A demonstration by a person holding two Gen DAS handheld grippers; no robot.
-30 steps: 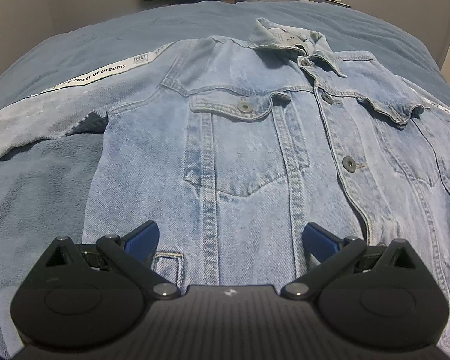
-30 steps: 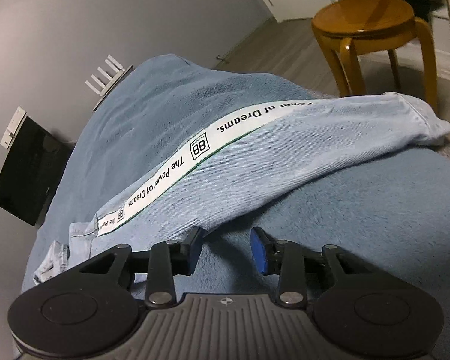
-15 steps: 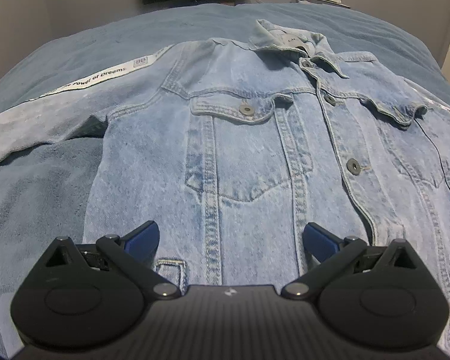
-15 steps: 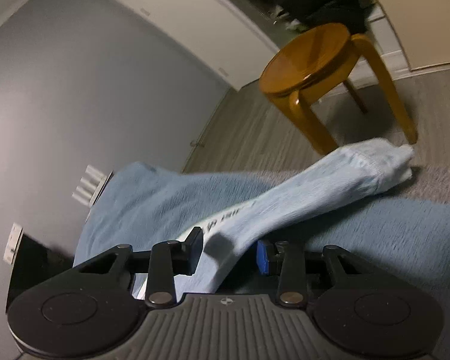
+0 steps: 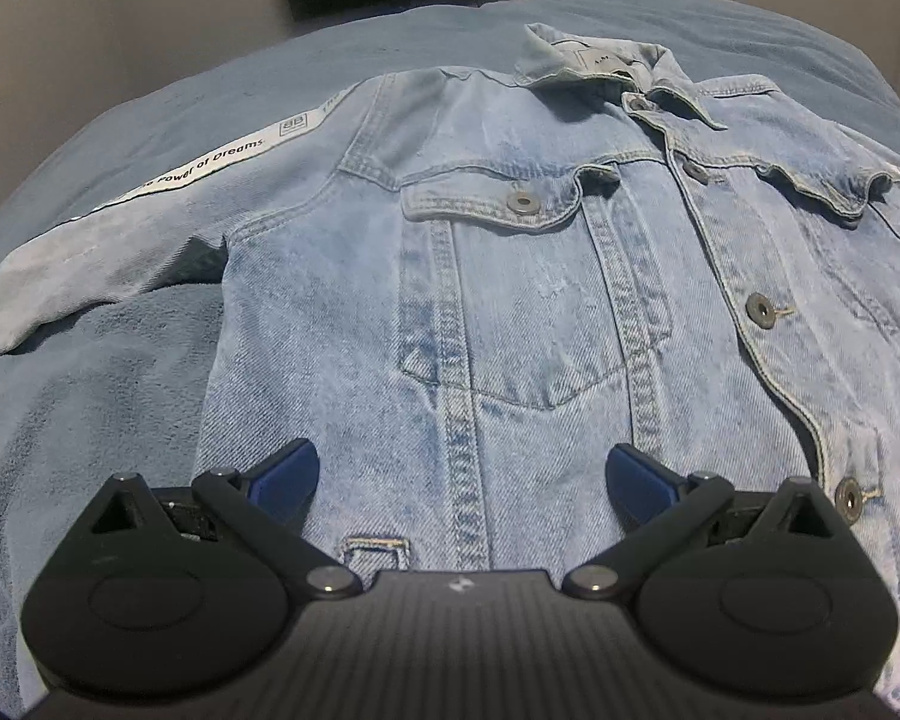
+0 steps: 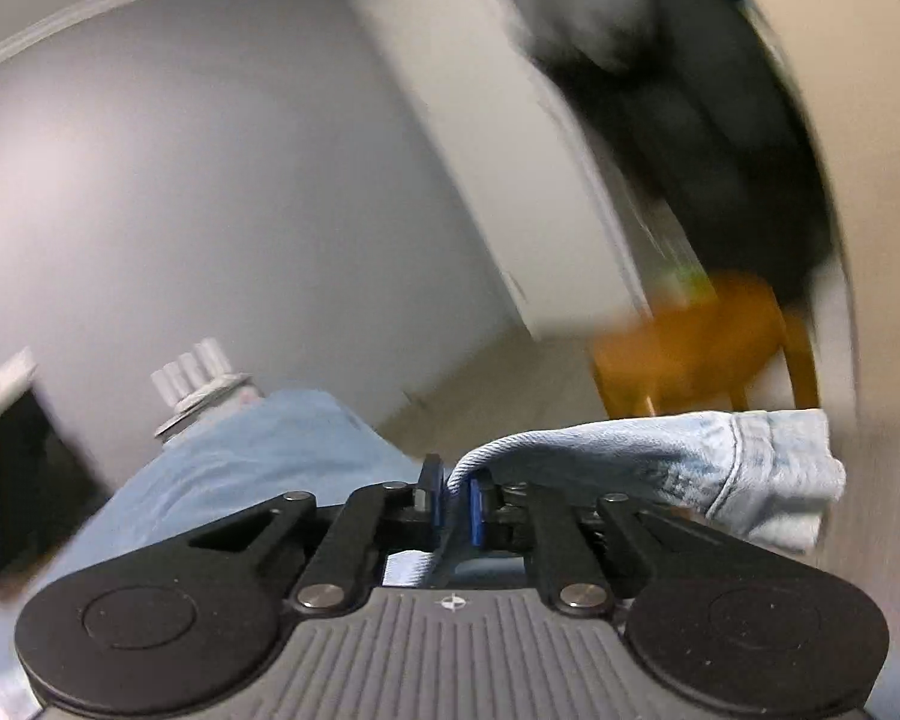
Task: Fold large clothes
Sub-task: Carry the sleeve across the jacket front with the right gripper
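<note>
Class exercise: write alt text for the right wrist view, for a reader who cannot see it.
The right tongs are shut on a pale denim sleeve, its cuff hanging out to the right. Behind, blurred, are a blue bed cover, grey wall and orange wooden stool.

Right wrist view motion-blurred — stool (image 6: 708, 342) and dark mass (image 6: 690, 120) smeared, unidentifiable. Jacket (image 5: 540, 300) right side cut off by left view's edge — hem hidden behind left gripper (image 5: 459, 474).
</note>
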